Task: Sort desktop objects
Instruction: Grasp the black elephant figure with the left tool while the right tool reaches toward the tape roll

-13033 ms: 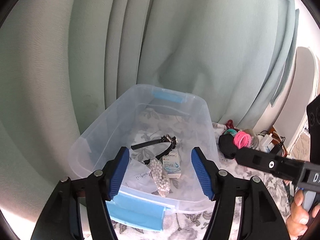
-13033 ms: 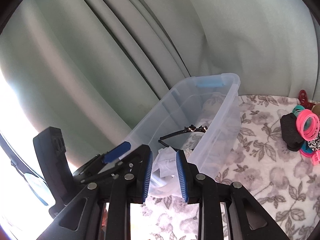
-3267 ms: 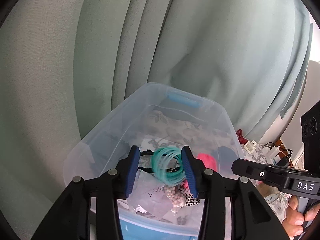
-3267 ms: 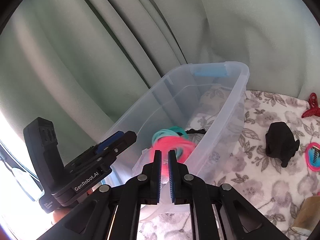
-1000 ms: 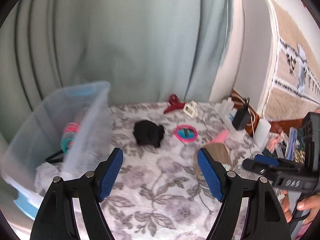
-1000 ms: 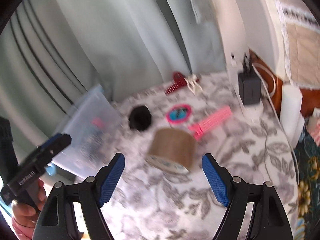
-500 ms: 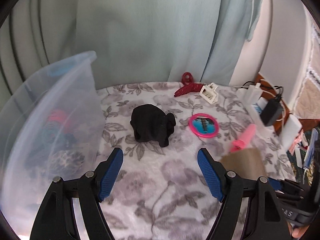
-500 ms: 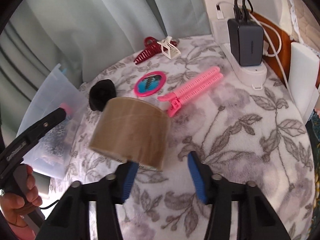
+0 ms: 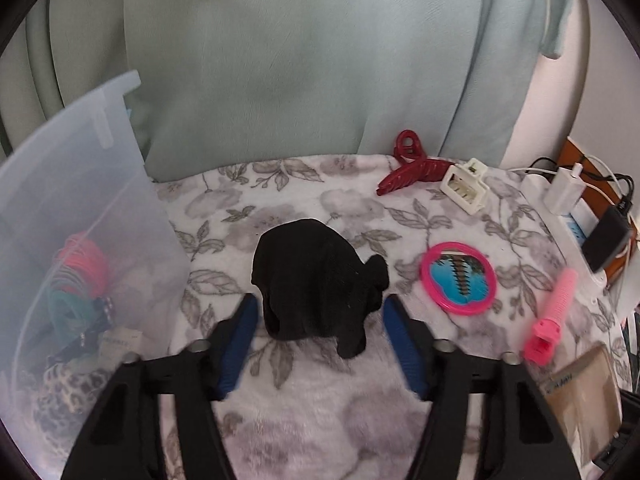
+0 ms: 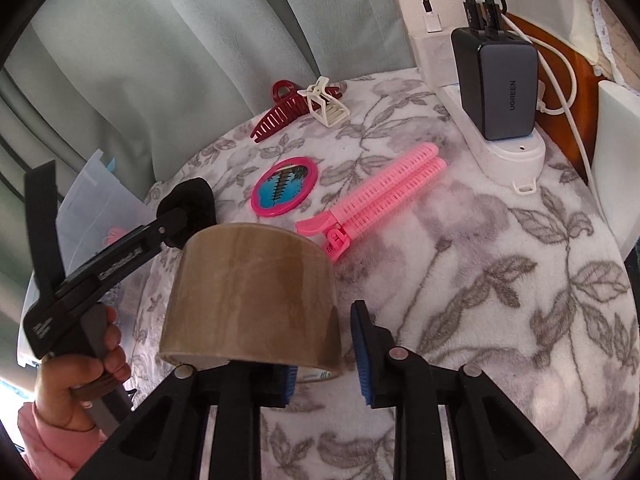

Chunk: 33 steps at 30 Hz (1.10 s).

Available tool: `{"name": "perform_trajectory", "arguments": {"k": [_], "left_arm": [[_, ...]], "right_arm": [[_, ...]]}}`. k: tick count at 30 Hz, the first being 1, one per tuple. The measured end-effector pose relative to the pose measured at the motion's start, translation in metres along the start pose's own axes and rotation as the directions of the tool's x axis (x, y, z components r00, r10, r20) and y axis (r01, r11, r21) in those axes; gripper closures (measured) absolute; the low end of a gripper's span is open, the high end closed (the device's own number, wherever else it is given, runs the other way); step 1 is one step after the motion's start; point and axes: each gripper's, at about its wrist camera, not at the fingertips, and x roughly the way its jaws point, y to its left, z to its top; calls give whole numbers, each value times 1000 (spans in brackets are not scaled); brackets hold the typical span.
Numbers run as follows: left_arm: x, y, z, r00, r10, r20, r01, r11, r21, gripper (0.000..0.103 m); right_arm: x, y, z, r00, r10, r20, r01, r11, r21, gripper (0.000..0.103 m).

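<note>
A lump of black fabric lies on the flowered cloth. My left gripper straddles its near side; the jaws are closing, and I see no squeeze on the fabric. A brown tape roll lies close under my right gripper. One blue pad sits inside the roll's core, the other outside its right wall. These jaws are closing too, with a thin gap still showing at the outer pad. The clear bin at the left holds pink and teal hair ties.
On the cloth lie a round pink mirror, a pink comb clip, a red claw clip and a white clip. A power strip with chargers lines the right edge. A hand holds the left gripper.
My left gripper dropped toward the black fabric and its jaws narrowed around it. My right gripper sank over the tape roll and its jaws narrowed onto the roll's wall.
</note>
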Motion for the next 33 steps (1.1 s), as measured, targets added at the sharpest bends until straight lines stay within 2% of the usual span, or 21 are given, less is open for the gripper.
{"name": "perform_trajectory", "arguments": {"k": [2, 5, 10, 13, 22, 29, 33], "left_arm": [[6, 2, 1, 1000, -6, -8, 6, 1000, -14, 47], [10, 3, 2, 999, -33, -8, 33, 999, -30, 55], [15, 4, 3, 999, -42, -11, 42, 998, -42, 73], [16, 6, 4, 999, -46, -12, 45, 998, -54, 80], [16, 11, 4, 999, -49, -4, 48, 996, -69, 91], [13, 13, 4, 999, -49, 6, 49, 995, -82, 92], [13, 17, 4, 999, -52, 6, 52, 994, -100, 92]], "right_arm": [[2, 0, 1, 1000, 2, -2, -2, 1000, 0, 81], [4, 0, 1, 1000, 5, -5, -5, 1000, 2, 84], [7, -1, 0, 1000, 8, -12, -8, 1000, 8, 88], [7, -1, 0, 1000, 7, -11, -7, 1000, 7, 89], [3, -3, -3, 1000, 8, -27, -8, 1000, -2, 89], [-7, -10, -7, 999, -1, -33, 2, 1000, 29, 85], [-18, -10, -10, 1000, -3, -25, 3, 1000, 11, 77]]}}
